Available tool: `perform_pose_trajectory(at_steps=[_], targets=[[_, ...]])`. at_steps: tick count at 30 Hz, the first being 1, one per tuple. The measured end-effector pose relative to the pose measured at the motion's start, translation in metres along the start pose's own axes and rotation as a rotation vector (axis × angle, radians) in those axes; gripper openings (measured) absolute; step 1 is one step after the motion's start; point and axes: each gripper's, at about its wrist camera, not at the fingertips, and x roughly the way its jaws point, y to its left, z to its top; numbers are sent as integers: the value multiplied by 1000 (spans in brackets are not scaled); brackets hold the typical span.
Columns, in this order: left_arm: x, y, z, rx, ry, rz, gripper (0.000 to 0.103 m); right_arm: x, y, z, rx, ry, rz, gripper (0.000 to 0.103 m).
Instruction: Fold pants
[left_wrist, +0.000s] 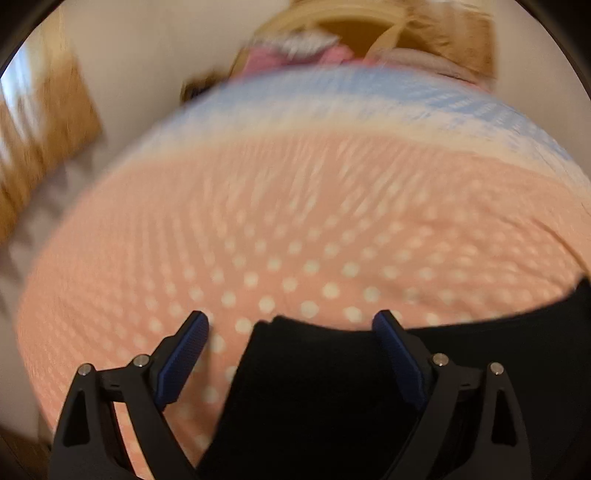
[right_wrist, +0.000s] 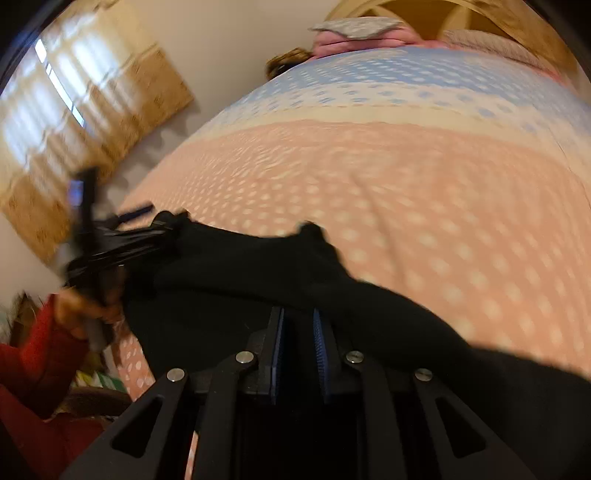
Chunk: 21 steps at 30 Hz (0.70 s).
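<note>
Black pants (left_wrist: 317, 387) lie on a bed with a pink polka-dot cover (left_wrist: 295, 221). In the left wrist view my left gripper (left_wrist: 291, 325) is open, its blue-padded fingers wide apart over the near edge of the pants. In the right wrist view my right gripper (right_wrist: 298, 325) is shut on a fold of the black pants (right_wrist: 236, 266), which stretch left and right across the bed (right_wrist: 406, 184). The left gripper (right_wrist: 110, 243) shows blurred at the left end of the pants, held by a hand in a red sleeve.
The bed cover turns cream and blue toward the far end (right_wrist: 388, 74). Pink pillows (right_wrist: 354, 42) and a wooden headboard (right_wrist: 461, 18) stand behind. A window with a beige curtain (right_wrist: 92, 110) is on the left wall.
</note>
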Motion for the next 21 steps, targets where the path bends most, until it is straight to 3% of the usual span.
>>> perform_pose_trajectory(at_steps=[3, 7, 10, 13, 16, 18, 21], targets=[[9, 12, 12, -65, 60, 4, 103, -21, -10, -23, -5, -21, -19, 11], [4, 9, 14, -49, 65, 10, 100, -47, -10, -39, 76, -56, -33, 14], [-36, 4, 11, -2, -51, 39, 100, -79, -2, -43, 92, -184, -45, 14], [-60, -10, 1, 69, -174, 78, 100, -89, -11, -45, 130, -244, -101, 15], [-43, -21, -5, 113, -115, 97, 100, -72, -24, -46, 140, -169, -184, 15], [-23, -18, -10, 92, -55, 101, 101, -66, -32, -48, 123, -140, -208, 13], [-19, -4, -13, 10, -48, 54, 103, -90, -46, -63, 156, -146, -214, 12]])
